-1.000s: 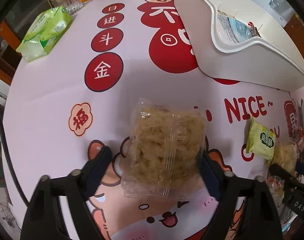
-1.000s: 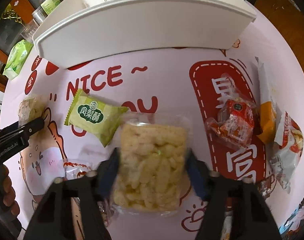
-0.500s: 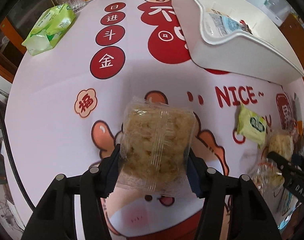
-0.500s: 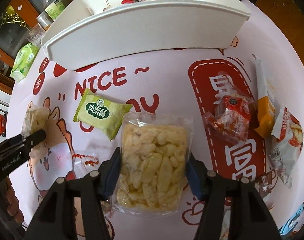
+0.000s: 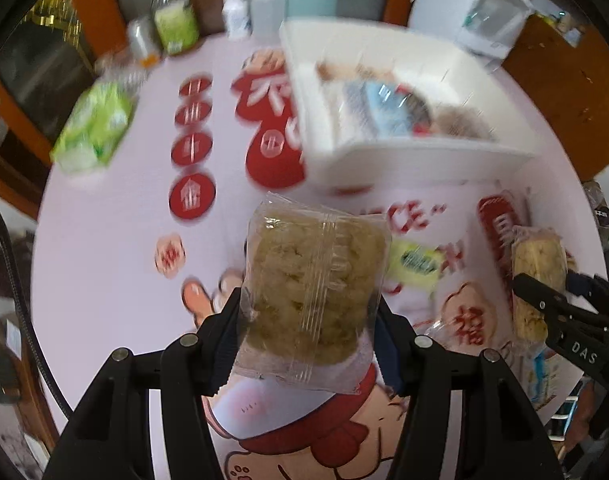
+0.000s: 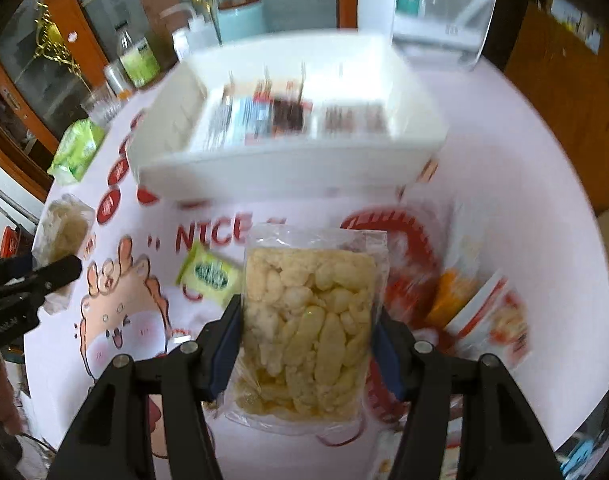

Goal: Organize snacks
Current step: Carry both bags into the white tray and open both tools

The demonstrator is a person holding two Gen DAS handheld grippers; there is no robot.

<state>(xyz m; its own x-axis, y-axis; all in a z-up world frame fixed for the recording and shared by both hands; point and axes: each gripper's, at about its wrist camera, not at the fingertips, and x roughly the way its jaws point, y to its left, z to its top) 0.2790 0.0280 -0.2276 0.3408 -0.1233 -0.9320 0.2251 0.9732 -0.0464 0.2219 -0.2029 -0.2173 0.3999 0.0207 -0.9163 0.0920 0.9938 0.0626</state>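
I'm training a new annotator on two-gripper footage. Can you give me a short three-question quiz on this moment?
1. True or false: the left gripper holds nothing.
2. What lies between the right gripper's fingers? A) the green pineapple cake packet B) a clear bag of pale puffed snacks C) a bottle
3. Fill in: some snacks already lie inside the white ____.

Key: 1 false, it grips a clear bag of shredded brownish snack; 2 B; 3 bin.

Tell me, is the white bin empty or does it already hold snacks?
Not empty. The white bin already holds several packets, seen in both wrist views; blur hides what kind and how many.
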